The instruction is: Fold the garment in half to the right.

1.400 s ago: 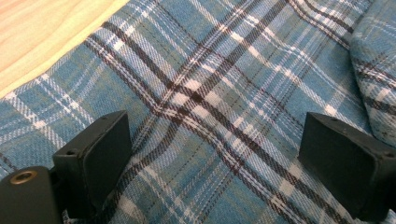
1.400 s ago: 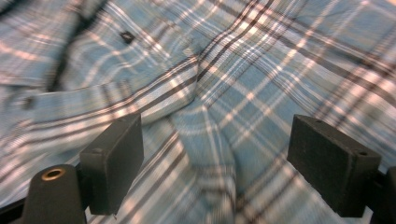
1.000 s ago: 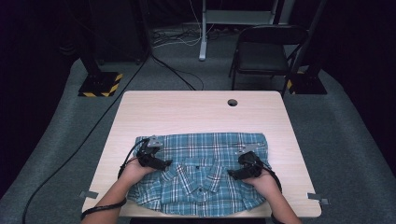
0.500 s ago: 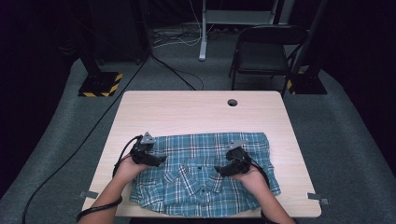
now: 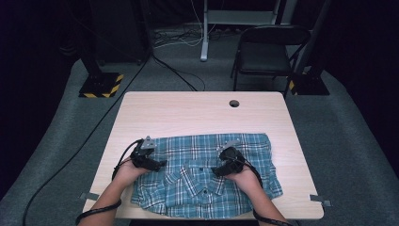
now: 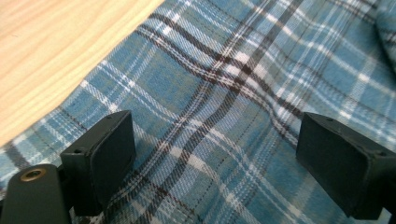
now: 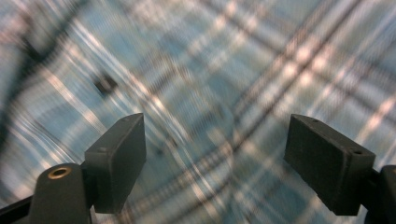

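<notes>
Room: dark, grey floor, black chair (image 5: 269,43) behind
Counter (image 5: 188,113): pale wood
Shirt (image 5: 207,179): blue plaid, spread flat at near edge
Left gripper (image 5: 160,164): released, jaws wide over shirt's left side
Right gripper (image 5: 215,171): released, jaws just widened, nothing between, over shirt's middle

Bench (image 5: 188,113): pale wood top, round cable hole (image 5: 234,103) near its 12 o'clock edge. Floor (image 5: 348,141): grey carpet, lit around the bench, dark beyond. Folding chair (image 5: 268,47), black, at 1 o'clock. Stand base with yellow-black hazard stripes (image 5: 101,85) at 10 o'clock. White post (image 5: 205,33) at 12 o'clock. Black cable (image 5: 84,146) across floor at 9 o'clock. Surroundings unlit, black.
</notes>
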Available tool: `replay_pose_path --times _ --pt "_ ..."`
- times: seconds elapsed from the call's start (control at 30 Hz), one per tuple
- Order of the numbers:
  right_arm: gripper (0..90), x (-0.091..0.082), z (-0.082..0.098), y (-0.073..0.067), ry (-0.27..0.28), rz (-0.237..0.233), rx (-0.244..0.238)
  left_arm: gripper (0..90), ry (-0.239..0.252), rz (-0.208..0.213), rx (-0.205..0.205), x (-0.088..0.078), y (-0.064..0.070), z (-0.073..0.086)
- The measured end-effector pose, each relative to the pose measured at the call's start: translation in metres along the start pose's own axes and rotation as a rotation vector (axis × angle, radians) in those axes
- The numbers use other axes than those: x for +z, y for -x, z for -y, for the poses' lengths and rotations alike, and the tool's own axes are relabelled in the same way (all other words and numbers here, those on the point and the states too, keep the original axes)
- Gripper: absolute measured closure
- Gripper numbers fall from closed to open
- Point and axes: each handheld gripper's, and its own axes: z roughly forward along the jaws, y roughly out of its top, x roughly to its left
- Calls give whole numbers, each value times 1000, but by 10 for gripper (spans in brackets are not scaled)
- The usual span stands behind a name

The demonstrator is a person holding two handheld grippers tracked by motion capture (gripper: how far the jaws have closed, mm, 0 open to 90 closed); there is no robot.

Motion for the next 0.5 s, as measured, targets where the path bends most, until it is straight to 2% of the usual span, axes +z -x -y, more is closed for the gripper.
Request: replay_pose_path --times 0.1,0.17,0.23,0.3,0.37,0.43,0.47,0.5 --pt "186 -4 -8 -5 71 -43 18 112 7 0 -28 -6 -1 -3" --pt "182 -2 -13 -9 86 -45 12 114 8 -10 -42 -7 -3 -2" --pt "180 4 -19 -12 78 -36 4 115 5 -7 -56 -6 -4 0" --pt "179 11 -24 -13 68 -24 3 113 -2 -8 -48 -5 -4 2" --pt "182 19 -27 -13 54 -21 17 110 -13 -14 -21 -3 -2 4" --pt "168 27 -29 -12 15 3 21 109 -4 -23 6 -1 -1 7" --pt "159 29 -28 -11 17 3 24 109 10 -23 14 -1 -2 9" --pt "152 31 -27 -9 25 -8 46 109 16 -19 6 -1 -2 10"
